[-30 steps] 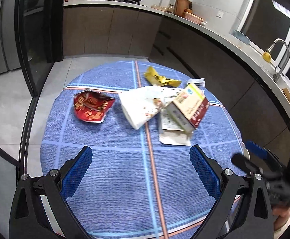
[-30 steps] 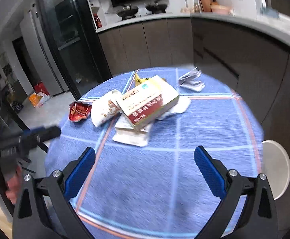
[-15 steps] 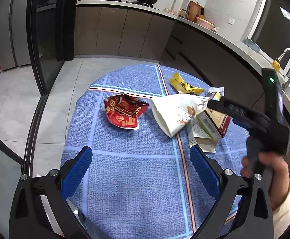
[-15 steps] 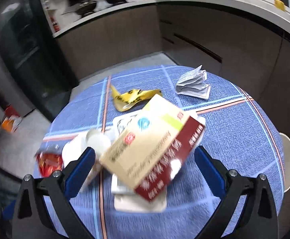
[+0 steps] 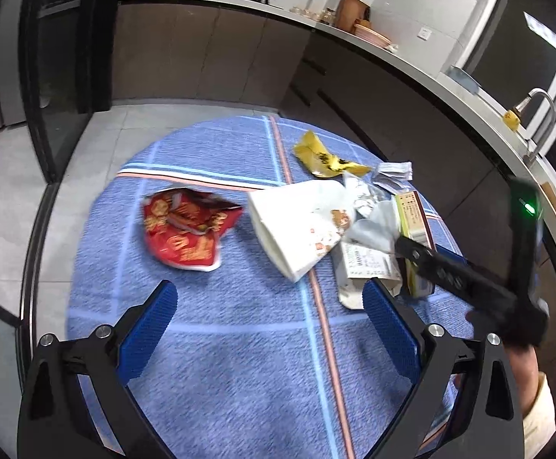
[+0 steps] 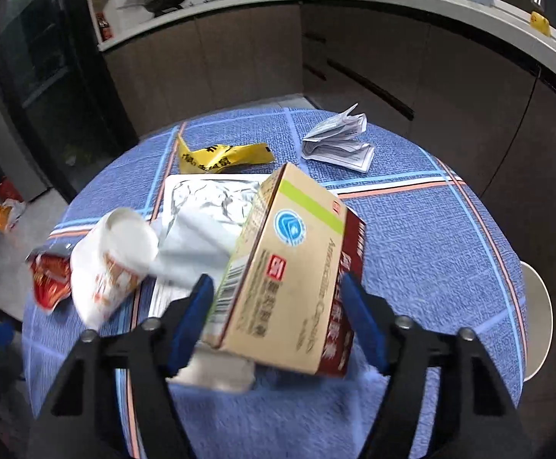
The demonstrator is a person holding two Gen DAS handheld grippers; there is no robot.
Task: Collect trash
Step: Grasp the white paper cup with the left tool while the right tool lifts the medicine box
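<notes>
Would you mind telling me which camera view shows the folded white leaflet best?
The right wrist view: the folded white leaflet lies unobstructed on the blue tablecloth, creases and print visible. The left wrist view shows it small, far off beyond the yellow wrapper.

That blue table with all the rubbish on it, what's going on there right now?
A person with a gripper in each hand is clearing trash off a round table. The right gripper has just been closing around a medicine box, which sits between its jaws; whether the pads press on it yet is hard to tell. The left gripper hangs open above bare cloth, nothing between its jaws. A red snack bag, white paper bag, yellow wrapper and folded leaflet lie uncollected.
</notes>
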